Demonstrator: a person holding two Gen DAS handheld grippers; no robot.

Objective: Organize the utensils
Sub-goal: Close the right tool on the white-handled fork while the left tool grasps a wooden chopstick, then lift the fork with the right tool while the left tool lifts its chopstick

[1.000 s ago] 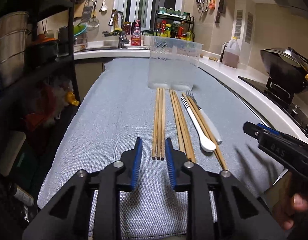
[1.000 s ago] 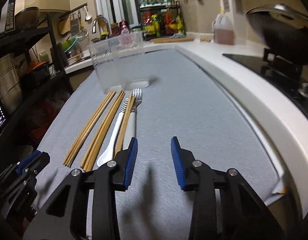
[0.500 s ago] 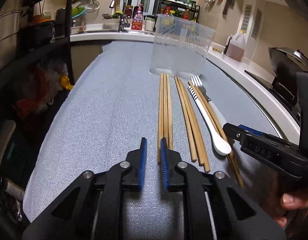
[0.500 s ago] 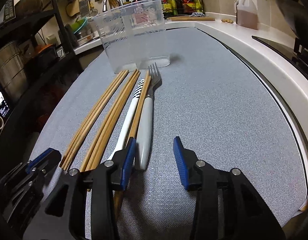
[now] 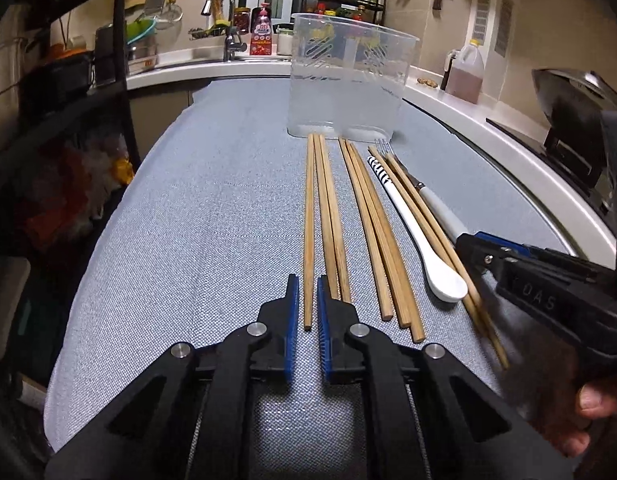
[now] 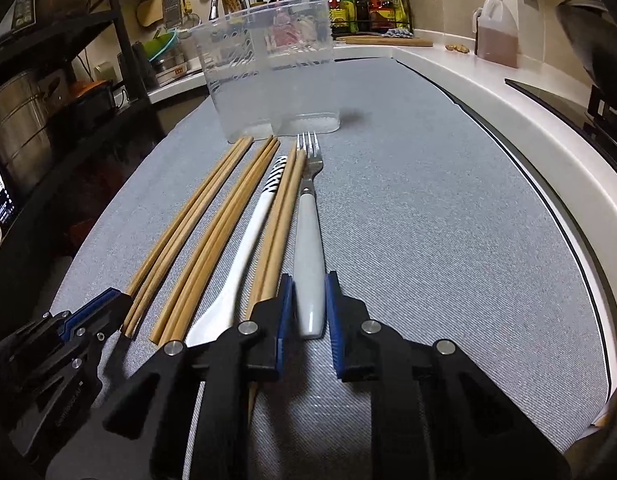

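On the grey cloth (image 5: 212, 208) covering the counter, the utensils lie in a neat row running toward a clear plastic holder (image 5: 348, 80) that stands upright at the far end. From the left there are three wooden chopsticks (image 5: 322, 216), then another bundle of chopsticks (image 5: 372, 224), a white spoon (image 5: 424, 248) with a striped handle, a further pair of chopsticks (image 6: 282, 216) and a fork (image 6: 308, 232) with a pale handle, its tines pointing at the holder.

The left gripper (image 5: 307, 300) sits low at the near ends of the leftmost bundle, its blue pads narrowed around the outermost chopstick (image 5: 308, 240); whether they actually press it I cannot tell. The right gripper (image 6: 309, 300) straddles the fork's handle near its butt end, pads close on either side, with a sliver of gap visible on the right. A hand (image 5: 588, 408) grips the right tool's handle at the edge of the left camera's view.
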